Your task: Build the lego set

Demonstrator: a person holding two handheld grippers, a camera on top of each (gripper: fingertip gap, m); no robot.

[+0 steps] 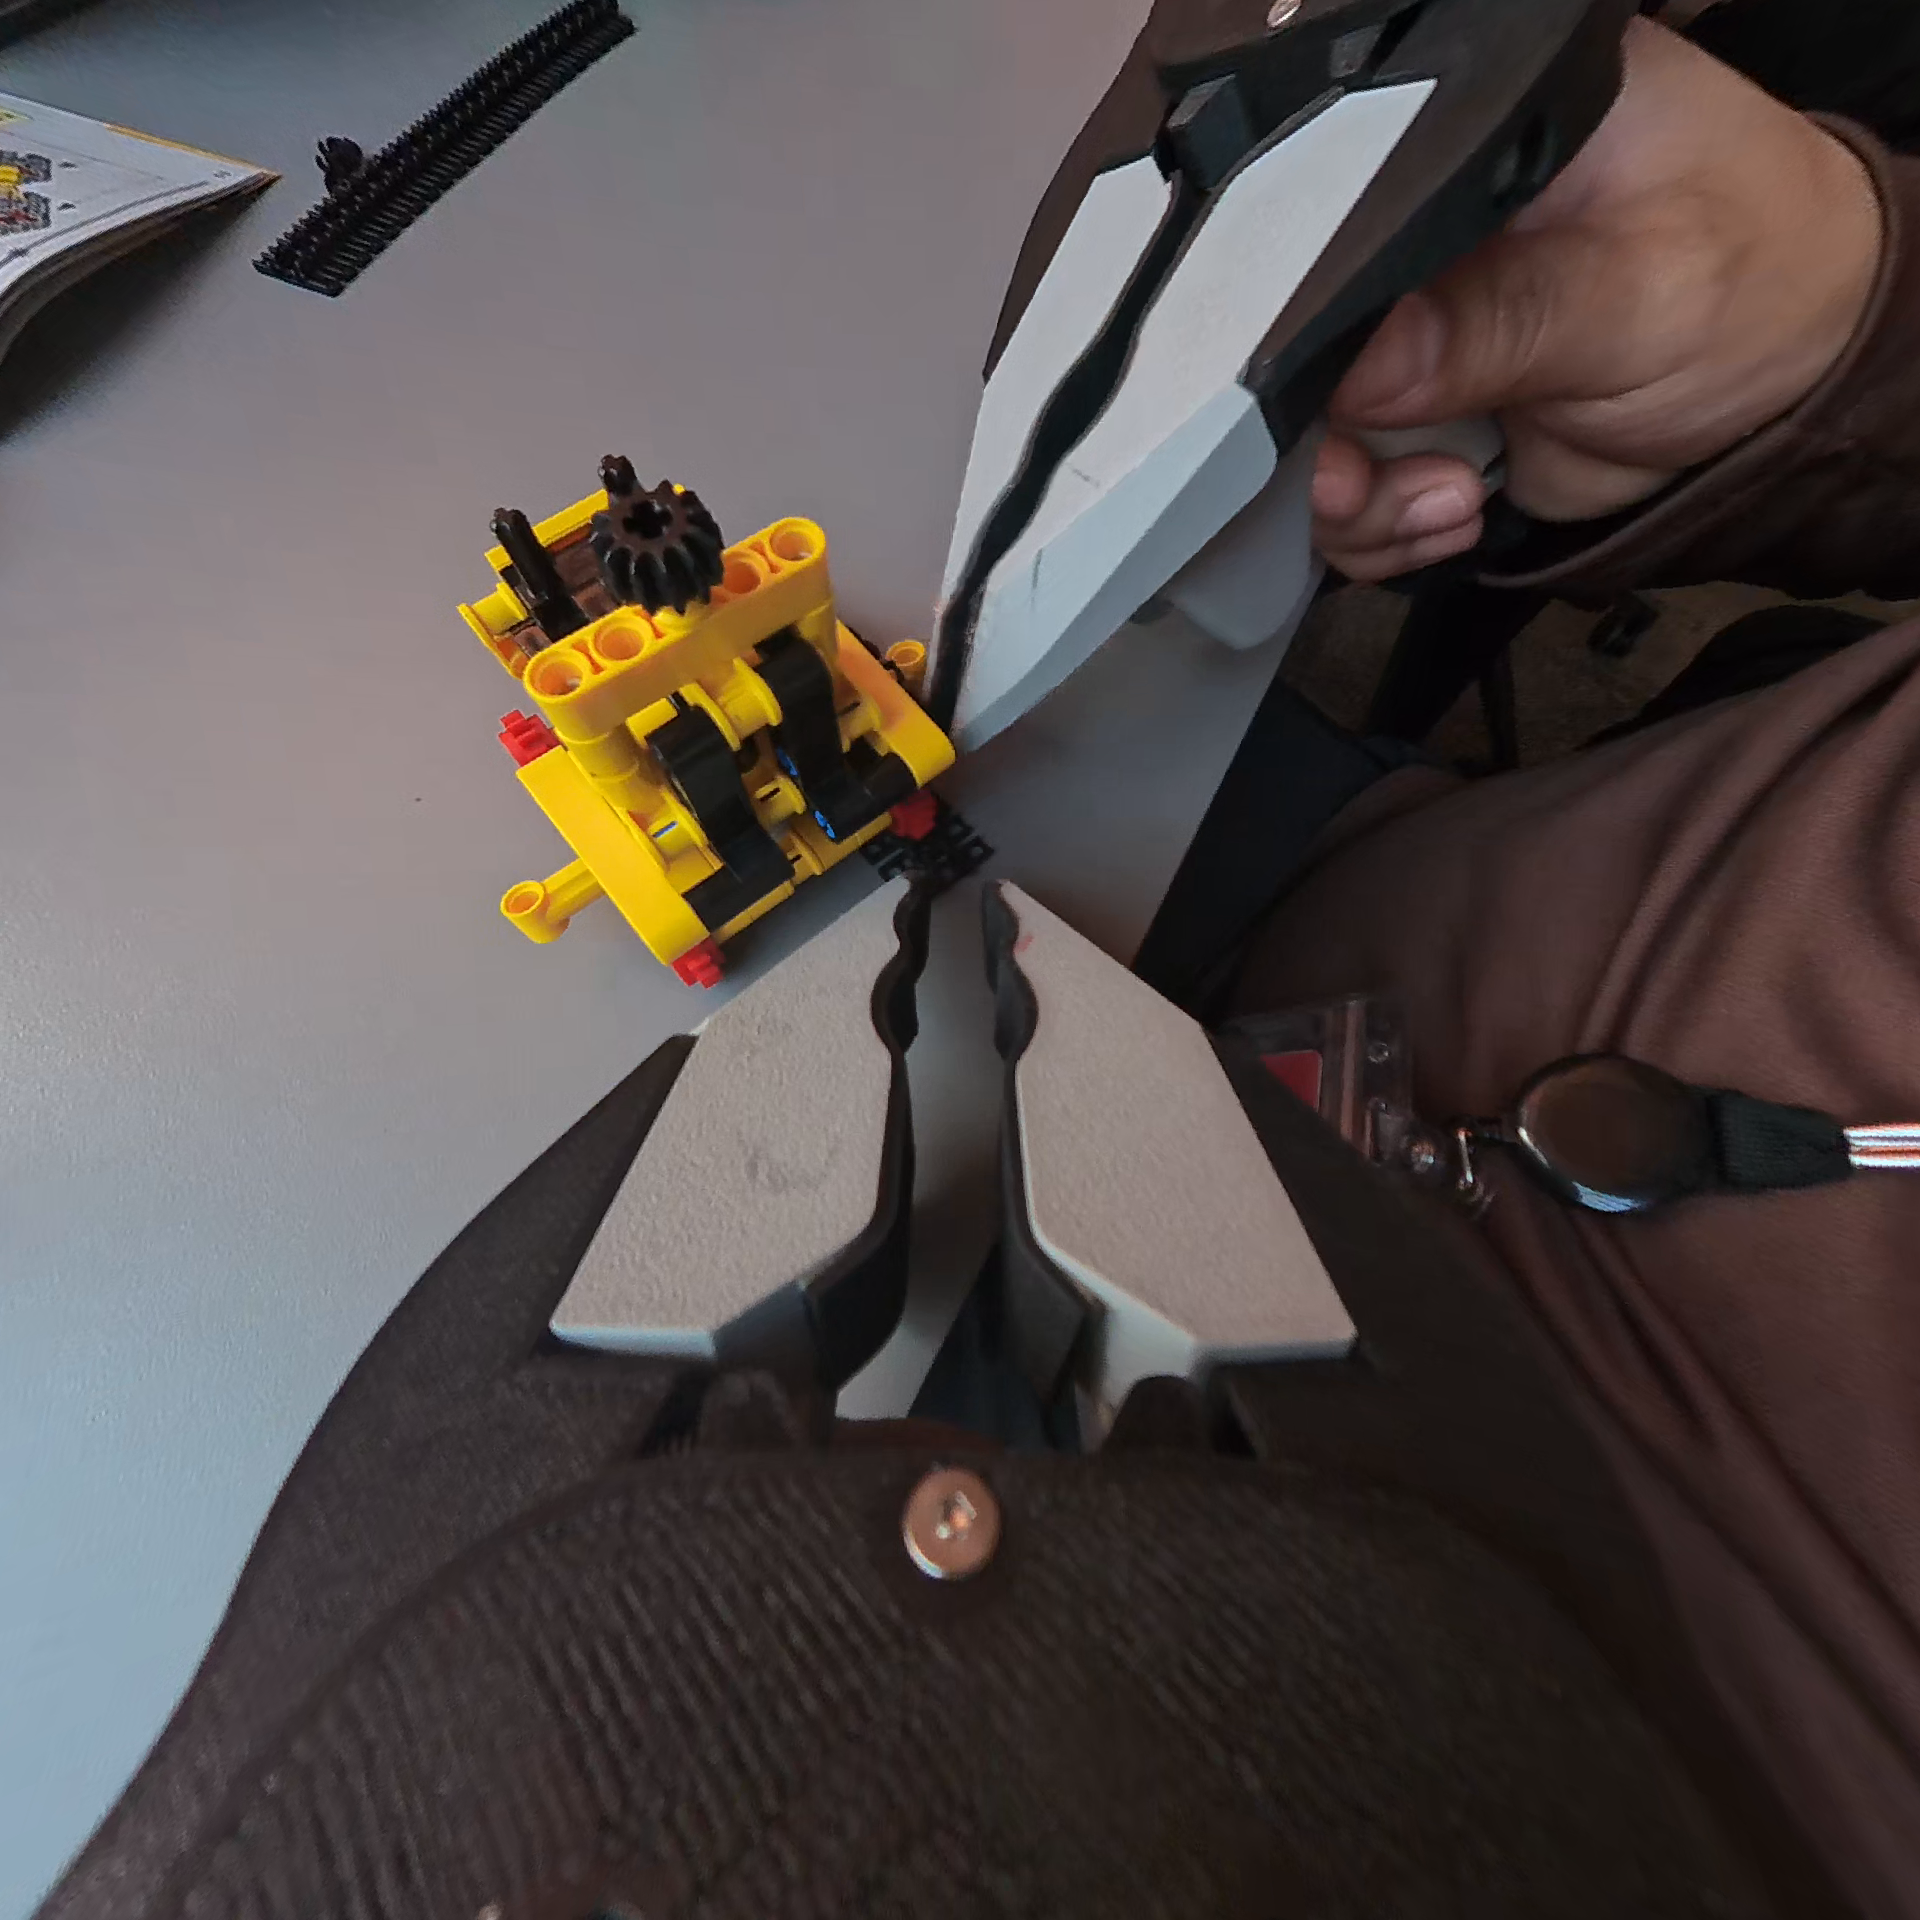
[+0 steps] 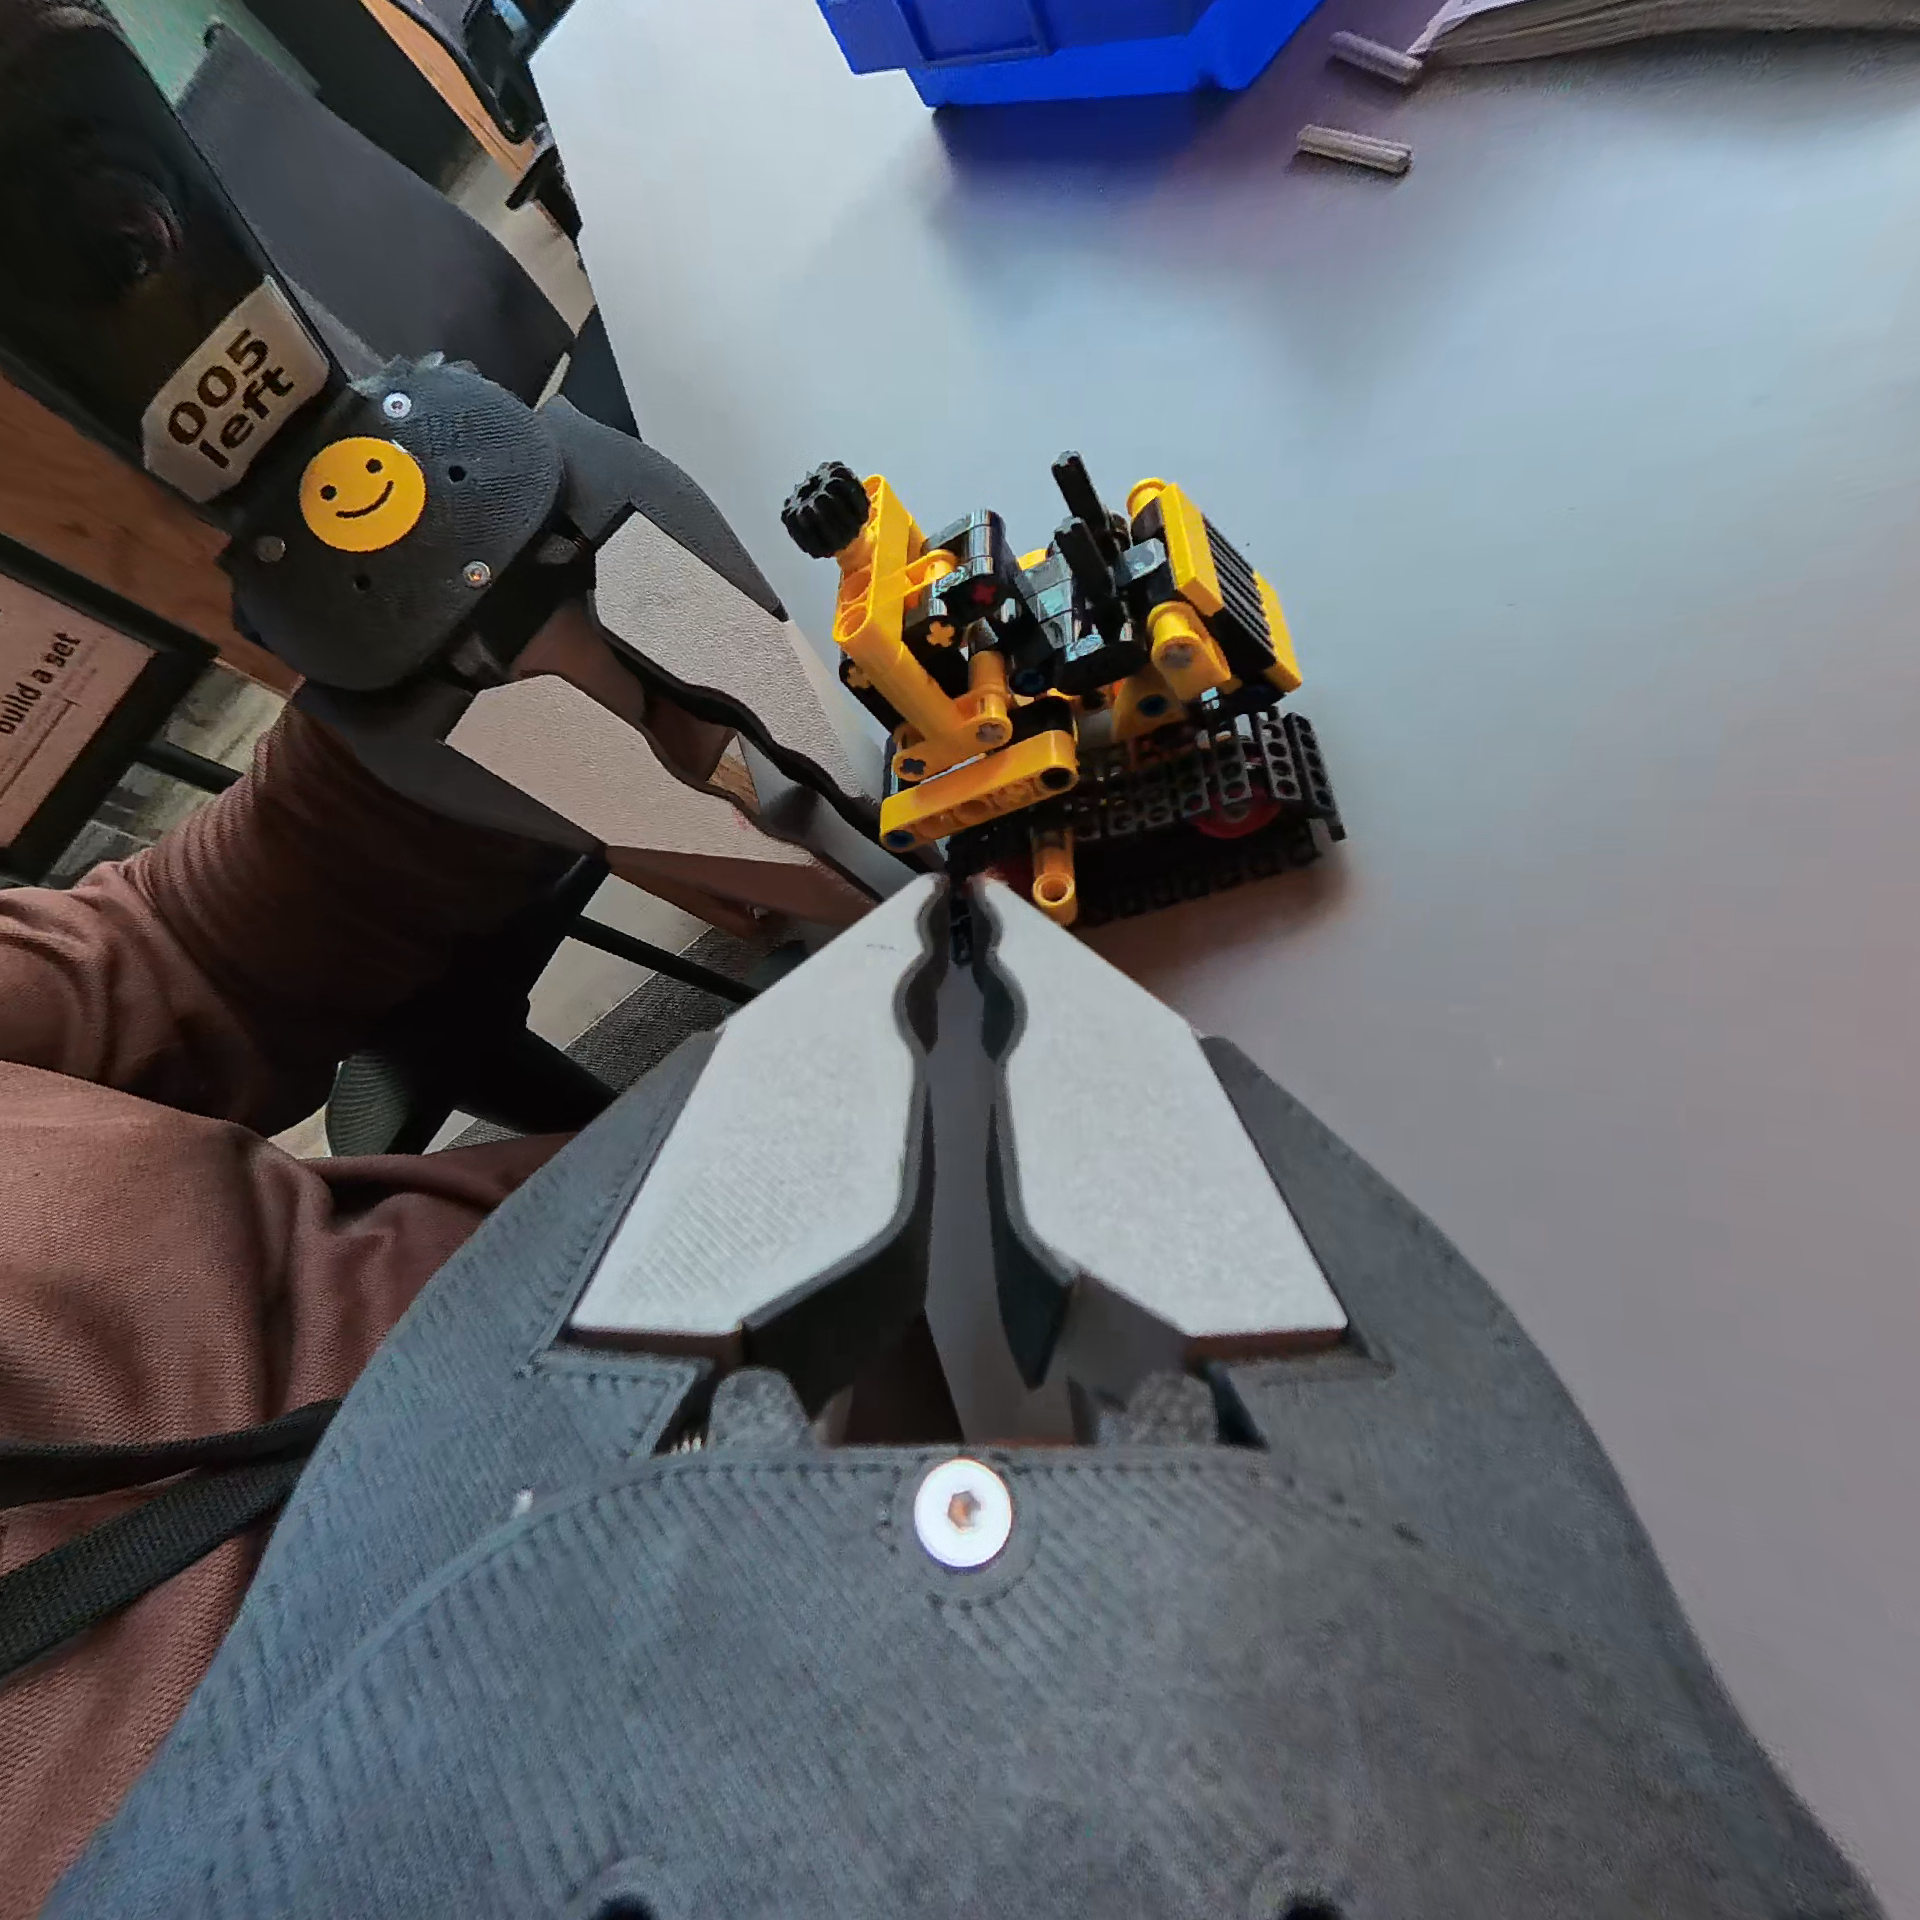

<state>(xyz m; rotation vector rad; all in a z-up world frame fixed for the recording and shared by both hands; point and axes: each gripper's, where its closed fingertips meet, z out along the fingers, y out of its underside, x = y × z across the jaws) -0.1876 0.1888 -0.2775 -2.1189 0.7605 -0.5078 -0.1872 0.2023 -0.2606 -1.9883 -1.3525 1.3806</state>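
Judging by the table (image 1: 260, 935), the build is partly done: from ten o'clock, the booklet (image 1: 94, 208) and a loose black track strip (image 1: 436, 145) wait unused; the yellow model (image 1: 707, 717) stands centre. At six, the left gripper (image 1: 951, 894) is slightly parted, empty. At two, the right gripper (image 2: 961, 904) pinches the model's track end (image 2: 971, 852).

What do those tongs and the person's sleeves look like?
Each of the tongs is a dark, ribbed printed body with a silver screw and two pale grey wedge fingers edged in wavy black pads: left tongs, right tongs. The left body carries a yellow smiley sticker and a small label. Sleeves are brown.
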